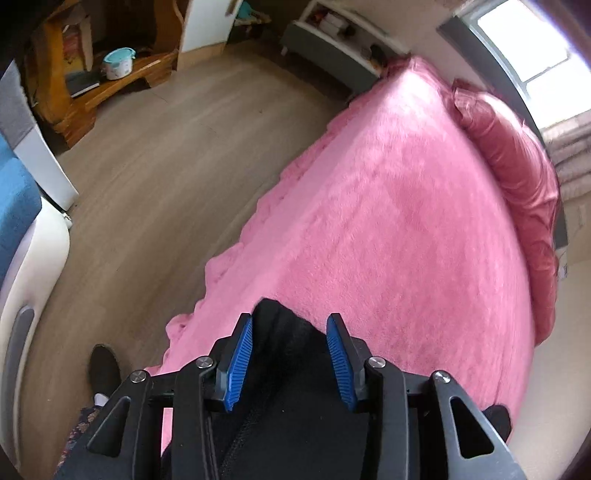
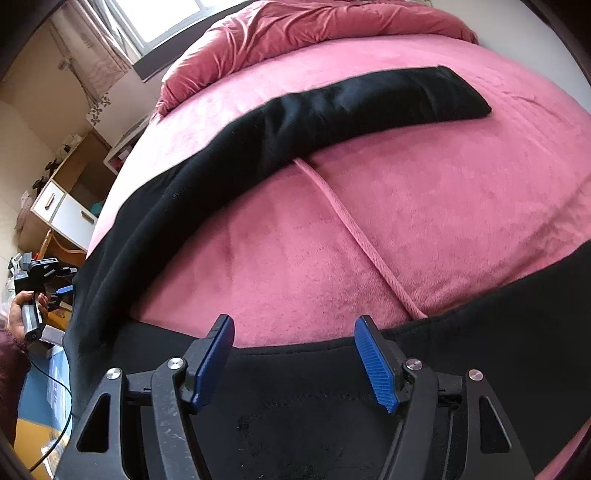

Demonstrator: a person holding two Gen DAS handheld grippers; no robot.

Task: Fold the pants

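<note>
Black pants (image 2: pixel 303 122) lie spread on a pink bed blanket (image 2: pixel 424 206). One leg runs to the far right in the right wrist view; the waist part lies under my right gripper (image 2: pixel 293 328). That gripper is open, its blue pads above the black fabric's edge. In the left wrist view my left gripper (image 1: pixel 290 325) is open, with a corner of the black pants (image 1: pixel 284 350) between its blue pads. Whether the fabric is touched, I cannot tell. The left gripper also shows at the left edge of the right wrist view (image 2: pixel 64 290), held by a hand.
A darker pink quilt (image 2: pixel 314 29) is bunched at the bed's head under a window. The bed edge (image 1: pixel 236 254) drops to a wood floor (image 1: pixel 166 140). A wooden shelf with a teal pot (image 1: pixel 117 63) stands far off. A person's foot (image 1: pixel 103 369) is on the floor.
</note>
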